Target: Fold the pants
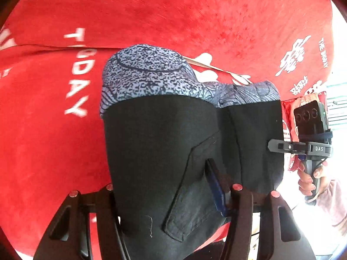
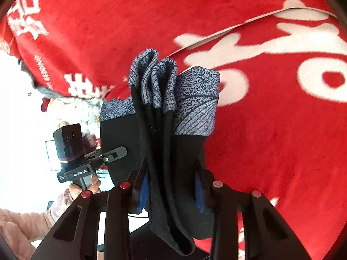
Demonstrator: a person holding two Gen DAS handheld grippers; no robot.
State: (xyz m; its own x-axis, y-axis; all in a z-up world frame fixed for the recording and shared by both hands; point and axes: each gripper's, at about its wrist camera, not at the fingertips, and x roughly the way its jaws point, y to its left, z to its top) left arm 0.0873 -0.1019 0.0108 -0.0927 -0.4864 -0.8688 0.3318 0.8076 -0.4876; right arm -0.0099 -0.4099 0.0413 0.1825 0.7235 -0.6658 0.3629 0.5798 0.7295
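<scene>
Here, in the left wrist view, the pants (image 1: 164,143) hang above the red blanket (image 1: 195,17), black cloth uppermost and a blue-grey patterned band at the lower end. The left gripper (image 1: 171,197) is closed on the black cloth near a seam flap; the blue pad of its right-hand finger (image 1: 214,186) presses against the fabric, while the other finger is hidden behind it. At the far edge of the garment, the right gripper (image 1: 275,147) bites the black cloth, held by a hand (image 1: 308,179).

In the right wrist view, the pants (image 2: 173,151) are bunched into several vertical pleats between the blue pads of the right gripper (image 2: 171,189), which is clamped on the gathered layers. The left gripper (image 2: 117,153) pinches the opposite edge of the black section.

Handling judgement: the fabric is soft, light and limp; it drapes and folds under its own weight and offers no stiffness. The stretch weave looks smooth, so several layers may slide out of a shallow pinch. Grip at the thick upper edge or along a seam, one point per side, well apart, to keep the cloth flat.
</scene>
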